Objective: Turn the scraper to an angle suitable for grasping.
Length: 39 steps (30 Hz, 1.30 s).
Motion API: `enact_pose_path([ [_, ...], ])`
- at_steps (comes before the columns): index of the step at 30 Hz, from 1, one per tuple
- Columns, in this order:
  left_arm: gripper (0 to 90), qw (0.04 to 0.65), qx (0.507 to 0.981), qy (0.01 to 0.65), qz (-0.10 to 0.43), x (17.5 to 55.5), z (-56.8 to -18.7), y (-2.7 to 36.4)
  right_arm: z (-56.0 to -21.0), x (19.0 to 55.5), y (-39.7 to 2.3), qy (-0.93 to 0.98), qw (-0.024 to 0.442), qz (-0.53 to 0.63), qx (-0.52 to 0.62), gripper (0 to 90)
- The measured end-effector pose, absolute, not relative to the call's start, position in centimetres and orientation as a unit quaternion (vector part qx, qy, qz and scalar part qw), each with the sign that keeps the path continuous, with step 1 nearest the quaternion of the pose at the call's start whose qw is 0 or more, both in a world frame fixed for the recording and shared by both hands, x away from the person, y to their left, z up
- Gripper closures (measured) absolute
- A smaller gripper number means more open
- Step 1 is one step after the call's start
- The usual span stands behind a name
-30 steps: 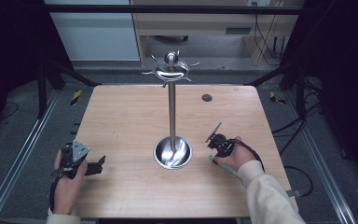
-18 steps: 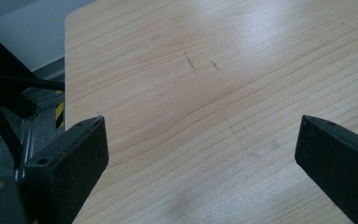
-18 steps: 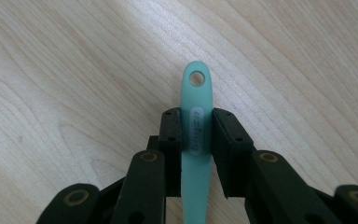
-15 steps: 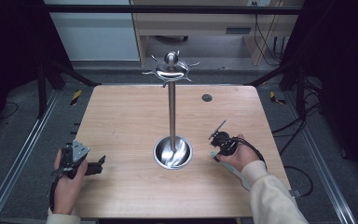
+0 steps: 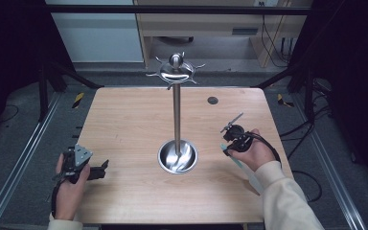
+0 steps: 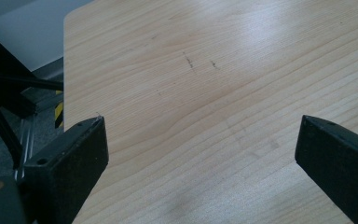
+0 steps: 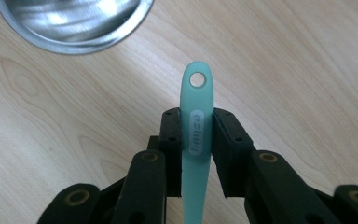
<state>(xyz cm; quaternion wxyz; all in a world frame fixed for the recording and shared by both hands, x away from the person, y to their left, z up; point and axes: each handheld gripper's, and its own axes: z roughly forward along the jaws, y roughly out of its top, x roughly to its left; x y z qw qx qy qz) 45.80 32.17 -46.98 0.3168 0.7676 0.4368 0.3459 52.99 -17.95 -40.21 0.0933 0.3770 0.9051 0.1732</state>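
Right gripper view: the jaws of the right gripper [image 7: 196, 140] are clamped on the flat handle of a pale green utensil [image 7: 196, 121], gripping it just below the hanging hole at its tip. The handle end projects forward beyond the jaws; the working end runs back under the gripper, so its kind cannot be told. The high view places the right gripper [image 5: 234, 139] and the utensil [image 5: 235, 160] at the right side of the worktop [image 5: 124, 124], beside the stand's dish-shaped base [image 5: 178, 156], with the utensil's rear lying under the person's hand.

Left gripper view: the jaws stand wide apart with nothing between them, over bare wood. The left gripper [image 5: 93, 171] sits near the left front edge, well apart from the work.

Judged task: hang the utensil by its hole on a hook of the steel stand [image 5: 176, 115].

Risks: the grip is narrow and close to the hole, so the jaws may foul the hook ring [image 5: 176, 72] before the hole seats. The smooth handle could pivot or slip under its own rear weight. A knock on the tall pole may rock the stand.

Surroundings: a small dark disc [image 5: 212, 100] lies on the far right of the worktop, clear of the route. Only the pole and hooks themselves stand in the way
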Motion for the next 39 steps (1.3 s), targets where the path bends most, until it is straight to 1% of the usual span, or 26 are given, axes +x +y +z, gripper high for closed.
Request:
enact_pose_path([
  [9, 2.3, 0.321, 0.764, 0.438, 0.349, 45.7, -46.9, 32.3, -36.4, 51.8, -17.6, 0.898, 0.117, 0.220, 0.362, 74.5],
  [16, 2.2, 0.318, 0.764, 0.439, 0.349, 45.6, -46.9, 32.3, -33.2, 51.6, -17.3, 0.883, 0.130, 0.284, 0.350, 74.5],
  [18, 2.3, 0.320, 0.764, 0.439, 0.349, 45.6, -46.9, 32.3, -32.6, 51.7, -17.1, 0.881, 0.134, 0.297, 0.344, 74.5],
  [20, 2.2, 0.338, 0.757, 0.441, 0.343, 45.5, -46.8, 32.4, -32.1, 51.7, -16.8, 0.877, 0.141, 0.309, 0.338, 74.5],
  [25, 2.2, 0.332, 0.756, 0.442, 0.349, 45.3, -46.8, 32.4, -30.5, 52.0, -16.6, 0.860, 0.161, 0.351, 0.334, 74.4],
  [28, 2.2, 0.335, 0.753, 0.449, 0.345, 45.2, -46.8, 32.7, -29.9, 52.5, -16.4, 0.848, 0.152, 0.382, 0.335, 74.4],
  [30, 2.2, 0.348, 0.746, 0.456, 0.338, 45.2, -46.8, 32.9, -29.5, 52.8, -16.4, 0.843, 0.160, 0.389, 0.336, 74.4],
  [33, 2.2, 0.349, 0.743, 0.459, 0.340, 45.1, -46.8, 33.0, -28.9, 52.9, -16.4, 0.837, 0.165, 0.398, 0.337, 74.4],
  [37, 2.3, 0.352, 0.741, 0.457, 0.343, 45.2, -46.6, 33.0, -28.2, 52.3, -16.4, 0.833, 0.197, 0.389, 0.340, 74.4],
  [39, 2.3, 0.353, 0.742, 0.454, 0.344, 45.2, -46.5, 32.9, -27.9, 51.9, -16.7, 0.827, 0.202, 0.398, 0.343, 74.4],
])
